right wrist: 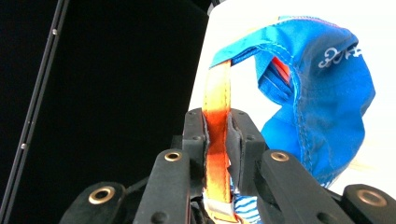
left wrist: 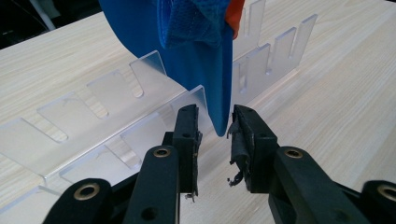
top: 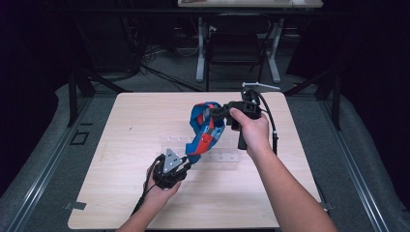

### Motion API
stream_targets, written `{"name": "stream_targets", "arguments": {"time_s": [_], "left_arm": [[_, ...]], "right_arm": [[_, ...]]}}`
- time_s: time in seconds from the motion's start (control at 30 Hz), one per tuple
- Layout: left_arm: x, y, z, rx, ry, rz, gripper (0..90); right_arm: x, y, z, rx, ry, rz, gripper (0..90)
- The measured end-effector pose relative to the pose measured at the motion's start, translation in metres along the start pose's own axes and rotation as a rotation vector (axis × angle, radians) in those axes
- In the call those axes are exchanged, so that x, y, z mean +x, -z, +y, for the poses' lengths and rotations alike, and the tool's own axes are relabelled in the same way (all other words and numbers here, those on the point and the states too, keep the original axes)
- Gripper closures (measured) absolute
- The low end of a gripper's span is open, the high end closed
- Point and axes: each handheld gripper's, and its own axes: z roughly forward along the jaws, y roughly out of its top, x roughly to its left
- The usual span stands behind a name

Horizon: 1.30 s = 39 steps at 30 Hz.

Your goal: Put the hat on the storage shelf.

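A blue cloth piece (top: 205, 126) with orange and red trim hangs above the middle of the wooden table (top: 130, 140). My right gripper (top: 213, 112) holds it up from the right, shut on its orange strap (right wrist: 217, 93), and the blue body (right wrist: 322, 102) droops beyond the jaws. My left gripper (top: 186, 162) sits low at the cloth's bottom end. Its jaws (left wrist: 215, 135) stand open, and the lowest blue tip (left wrist: 219, 116) hangs down into the gap without being pinched. A clear acrylic slotted rack (left wrist: 116, 93) lies on the table right behind that tip.
The clear rack (top: 223, 157) spans the table's middle beneath the cloth. Bare wood lies to the left and along the front edge. Behind the table stand a dark chair (top: 235, 48) and the white legs of another table (top: 200, 48). Black frame struts (top: 72, 92) flank the sides.
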Motion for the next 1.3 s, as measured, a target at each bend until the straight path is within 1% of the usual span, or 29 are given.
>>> {"name": "stream_targets", "arguments": {"time_s": [0.23,0.3,0.53,0.6,0.73,0.77,0.87,0.97,1.1,1.13,1.17,1.2,1.3], "left_arm": [[0.001,0.0,0.0,-0.009,0.015,0.002,67.3],[0.002,0.0,0.001,-0.01,0.02,-0.004,67.3],[0.002,0.003,0.0,-0.011,0.017,0.001,65.1],[0.003,0.004,0.0,-0.008,0.016,0.006,63.2],[0.006,0.007,-0.002,-0.007,0.031,0.006,58.8],[0.007,0.007,-0.002,-0.01,0.037,0.009,57.8],[0.011,0.009,-0.004,0.0,0.046,0.013,56.1],[0.013,0.01,-0.005,0.002,0.056,0.017,54.3],[0.016,0.011,-0.008,0.005,0.07,0.009,52.3],[0.017,0.012,-0.008,0.009,0.071,0.013,51.7],[0.018,0.012,-0.009,0.003,0.079,0.012,51.0],[0.019,0.012,-0.01,0.008,0.076,0.014,50.4],[0.023,0.013,-0.012,0.012,0.094,0.021,48.2]], "right_arm": [[-0.007,-0.003,-0.002,0.003,-0.01,-0.01,78.5],[-0.008,-0.004,-0.002,0.004,-0.001,-0.025,78.4],[-0.012,-0.003,-0.002,0.001,0.001,-0.046,77.8],[-0.015,-0.002,-0.003,0.004,0.003,-0.058,76.1],[-0.021,0.002,-0.003,0.001,0.003,-0.065,71.8],[-0.022,0.003,-0.003,-0.01,0.003,-0.067,70.2],[-0.023,0.006,-0.003,-0.016,0.026,-0.092,66.6],[-0.025,0.009,-0.003,-0.016,0.035,-0.092,65.3],[-0.025,0.011,-0.005,-0.015,0.065,-0.114,63.2],[-0.025,0.012,-0.005,-0.016,0.067,-0.113,62.5],[-0.025,0.012,-0.005,-0.02,0.068,-0.113,61.7],[-0.025,0.013,-0.005,-0.02,0.072,-0.115,60.6],[-0.026,0.016,-0.005,-0.031,0.079,-0.114,57.6]]}}
